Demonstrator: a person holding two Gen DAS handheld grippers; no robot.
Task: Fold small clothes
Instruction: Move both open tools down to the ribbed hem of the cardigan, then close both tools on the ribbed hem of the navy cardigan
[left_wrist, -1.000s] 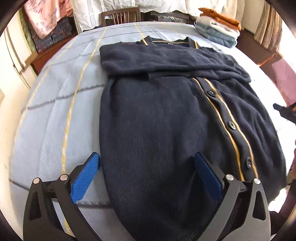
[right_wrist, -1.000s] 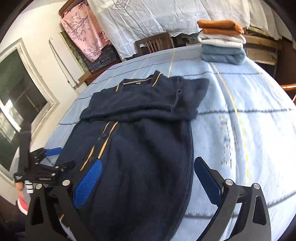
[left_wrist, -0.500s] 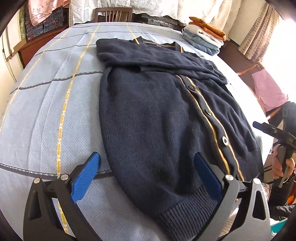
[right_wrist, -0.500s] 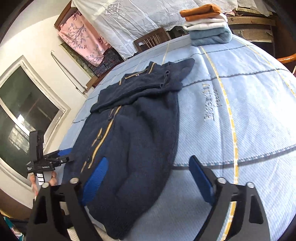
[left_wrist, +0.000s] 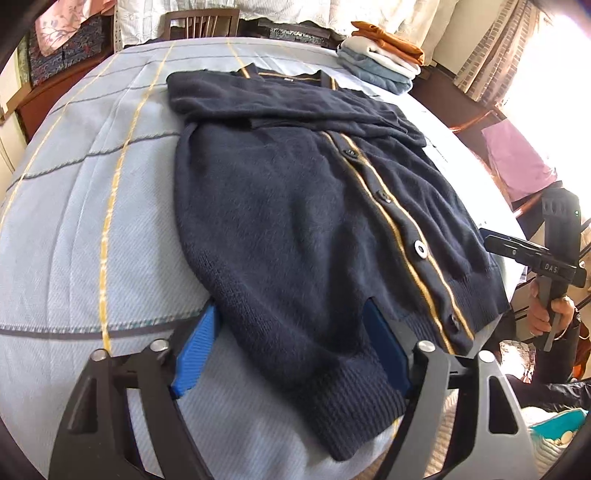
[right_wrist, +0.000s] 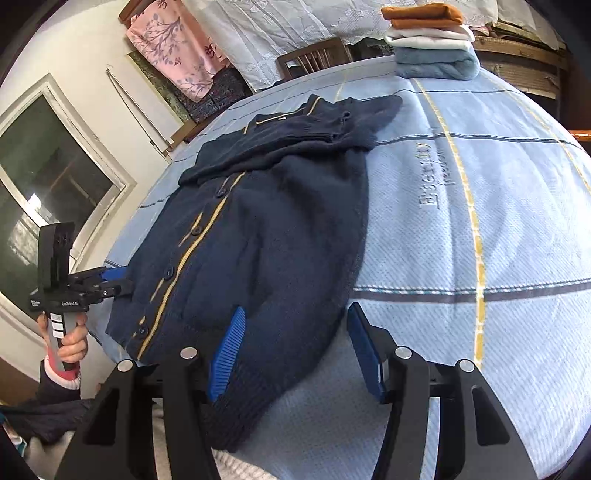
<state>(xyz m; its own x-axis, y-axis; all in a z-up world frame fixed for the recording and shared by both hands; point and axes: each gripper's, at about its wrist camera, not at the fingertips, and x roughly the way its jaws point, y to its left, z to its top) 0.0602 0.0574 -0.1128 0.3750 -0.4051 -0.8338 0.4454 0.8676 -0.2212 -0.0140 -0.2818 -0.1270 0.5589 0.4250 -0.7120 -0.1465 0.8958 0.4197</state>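
A navy cardigan (left_wrist: 295, 206) with a yellow-striped button band lies flat on the light blue tablecloth (left_wrist: 74, 221), sleeves folded across its chest. My left gripper (left_wrist: 290, 350) straddles the hem's left corner. Its jaws are closing, with the ribbed hem between the blue pads (left_wrist: 195, 354) but not pinched. In the right wrist view the cardigan (right_wrist: 280, 221) has its right hem corner between the closing jaws of my right gripper (right_wrist: 295, 350), and the cloth there lies loose. Each view shows the other gripper at the table edge: the right gripper (left_wrist: 535, 254) and the left gripper (right_wrist: 92, 284).
A stack of folded clothes (left_wrist: 380, 62), orange on top, sits at the far side of the table (right_wrist: 432, 44). A wooden chair (left_wrist: 201, 22) stands behind the table. The near table edge runs just under both grippers. A person's hand (right_wrist: 72, 343) holds the left handle.
Both grippers have drawn back to the near hem and tilted down. Both pairs of jaws have narrowed, and the hem corners now lie between them.
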